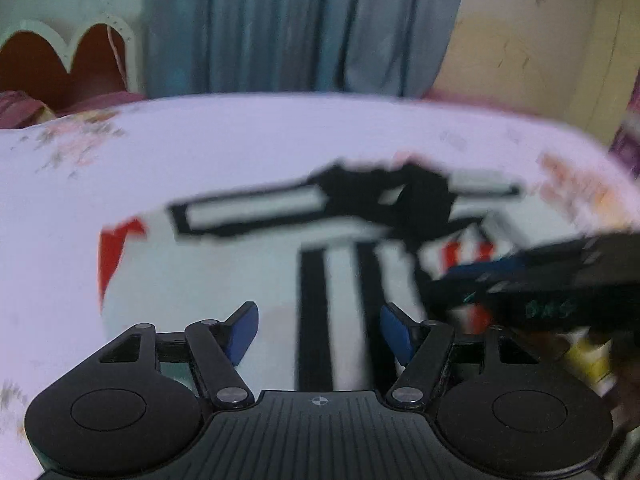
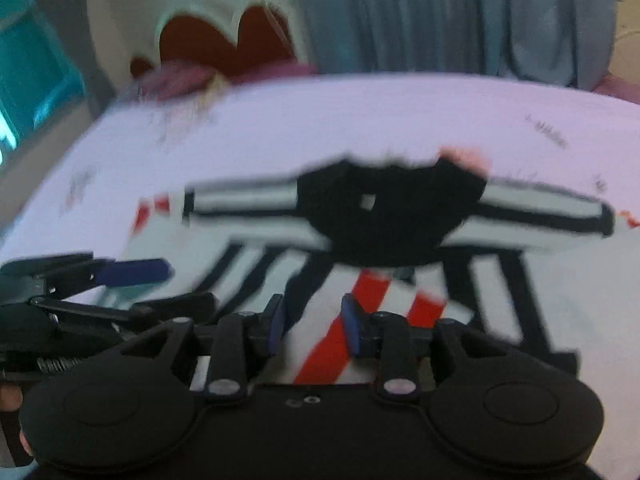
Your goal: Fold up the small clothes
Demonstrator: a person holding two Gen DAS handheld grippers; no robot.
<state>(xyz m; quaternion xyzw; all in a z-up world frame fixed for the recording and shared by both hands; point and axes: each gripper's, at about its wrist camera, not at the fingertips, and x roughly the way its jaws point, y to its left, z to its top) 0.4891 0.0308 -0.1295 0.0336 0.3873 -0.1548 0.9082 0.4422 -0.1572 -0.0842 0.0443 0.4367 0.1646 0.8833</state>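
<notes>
A small white garment (image 1: 200,280) with black stripes, a black collar (image 2: 392,216) and red patches lies spread on a lilac bedsheet (image 1: 240,140). My left gripper (image 1: 318,320) hovers open over its white front, with nothing between the blue pads. One of its blue fingers (image 2: 132,272) shows at the left of the right wrist view. My right gripper (image 2: 314,320) stands narrow, and a red-and-white striped flap (image 2: 332,344) of the garment fills the gap between its pads. Both views are blurred.
A heart-shaped brown headboard (image 1: 92,52) and a pinkish pillow (image 2: 180,80) sit at the far left end of the bed. A grey-blue curtain (image 1: 300,28) hangs behind it. The sheet's far edge runs just below the curtain.
</notes>
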